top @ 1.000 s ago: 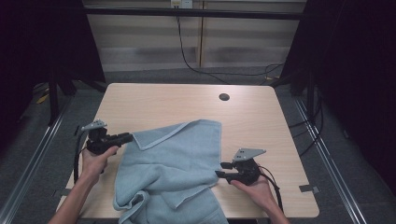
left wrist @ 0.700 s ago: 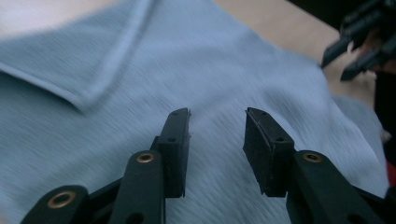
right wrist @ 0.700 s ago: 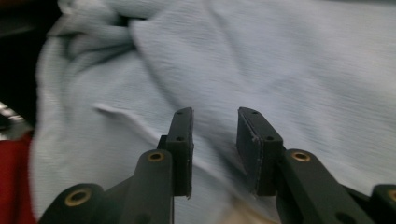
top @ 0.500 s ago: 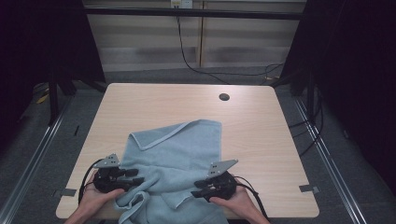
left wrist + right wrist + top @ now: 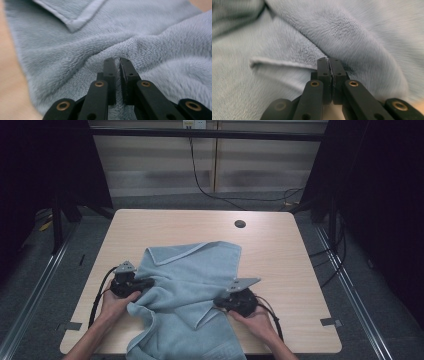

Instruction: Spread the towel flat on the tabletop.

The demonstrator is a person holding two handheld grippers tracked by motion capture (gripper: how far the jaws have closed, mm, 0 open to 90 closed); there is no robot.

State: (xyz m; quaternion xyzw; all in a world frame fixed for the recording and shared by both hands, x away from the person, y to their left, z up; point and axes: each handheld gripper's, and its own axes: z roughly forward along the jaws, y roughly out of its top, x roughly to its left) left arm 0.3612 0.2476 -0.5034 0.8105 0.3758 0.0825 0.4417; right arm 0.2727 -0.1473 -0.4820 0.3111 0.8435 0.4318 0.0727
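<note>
A light blue towel (image 5: 190,270) lies rumpled on the wooden table (image 5: 285,255), and its near end hangs over the front edge. My left gripper (image 5: 149,283) is at the towel's left edge, pointing right. In the left gripper view the jaws (image 5: 118,61) are pinched on a raised fold of towel (image 5: 75,47), with only a thin slit between them. My right gripper (image 5: 216,304) is at the towel's right side, pointing left. In the right gripper view it (image 5: 329,60) is shut on a ridge of the towel (image 5: 362,37).
A round dark hole (image 5: 240,224) sits in the table's far part. Grey tape marks lie near the front corners (image 5: 330,322) (image 5: 69,326). Bare wood runs along the back and right of the towel. Cables trail on the floor behind.
Both grippers dropped toward the front edge half a second ago and have now moved back up the table. The towel's near part has bunched and folded between them.
</note>
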